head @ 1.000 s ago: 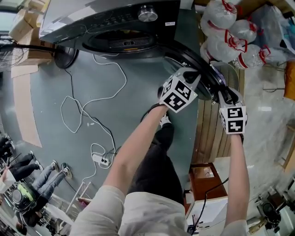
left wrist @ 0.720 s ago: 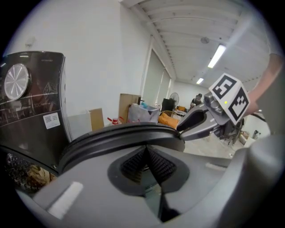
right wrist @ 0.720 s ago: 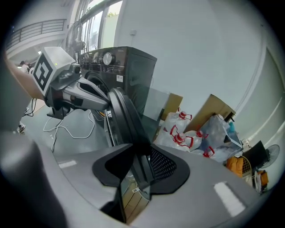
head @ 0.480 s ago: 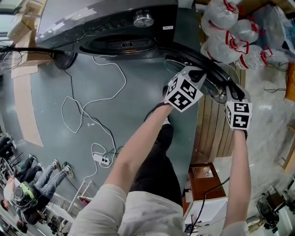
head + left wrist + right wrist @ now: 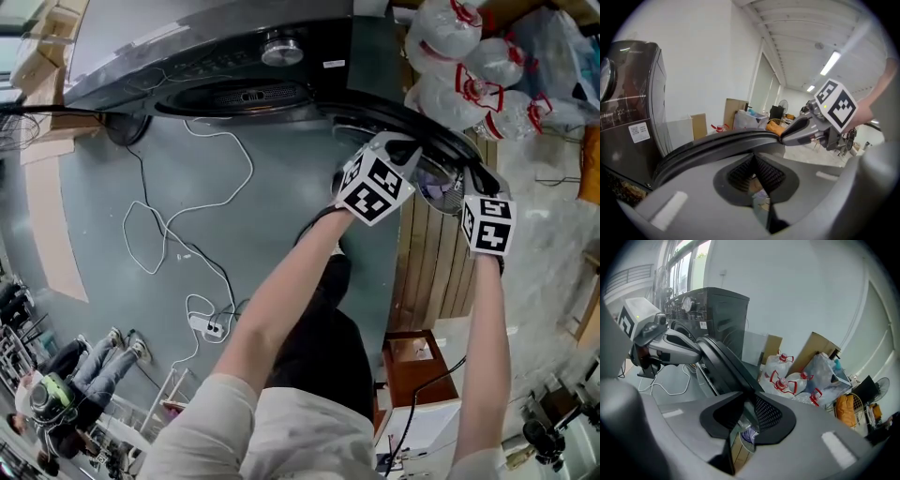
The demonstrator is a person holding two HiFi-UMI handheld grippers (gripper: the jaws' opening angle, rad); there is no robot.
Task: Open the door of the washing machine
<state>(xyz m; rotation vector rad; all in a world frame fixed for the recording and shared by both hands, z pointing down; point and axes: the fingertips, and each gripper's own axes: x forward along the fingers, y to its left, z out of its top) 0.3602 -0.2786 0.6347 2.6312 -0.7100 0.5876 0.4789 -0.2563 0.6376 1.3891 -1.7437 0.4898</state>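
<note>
The dark washing machine (image 5: 234,47) fills the top of the head view, and its round door (image 5: 412,127) stands swung open to the right. My left gripper (image 5: 412,155) is shut, with its tips at the door's inner side; in the left gripper view (image 5: 754,187) the black door rim (image 5: 708,145) curves just beyond them. My right gripper (image 5: 466,183) sits on the door's outer edge. Its jaws are closing, and the door edge (image 5: 722,366) runs in between the pads (image 5: 743,425). The left gripper (image 5: 675,352) shows further along the rim.
A white cable (image 5: 187,206) snakes over the grey floor to a power strip (image 5: 208,325). Large water jugs (image 5: 459,66) are piled right of the machine. Wooden slats (image 5: 431,272) lie under the door. Cardboard boxes (image 5: 47,47) stand far left, and my shoe (image 5: 333,246) is below the door.
Both grippers have shifted to the right with the door rim, and the door has swung a little wider from the machine's front.
</note>
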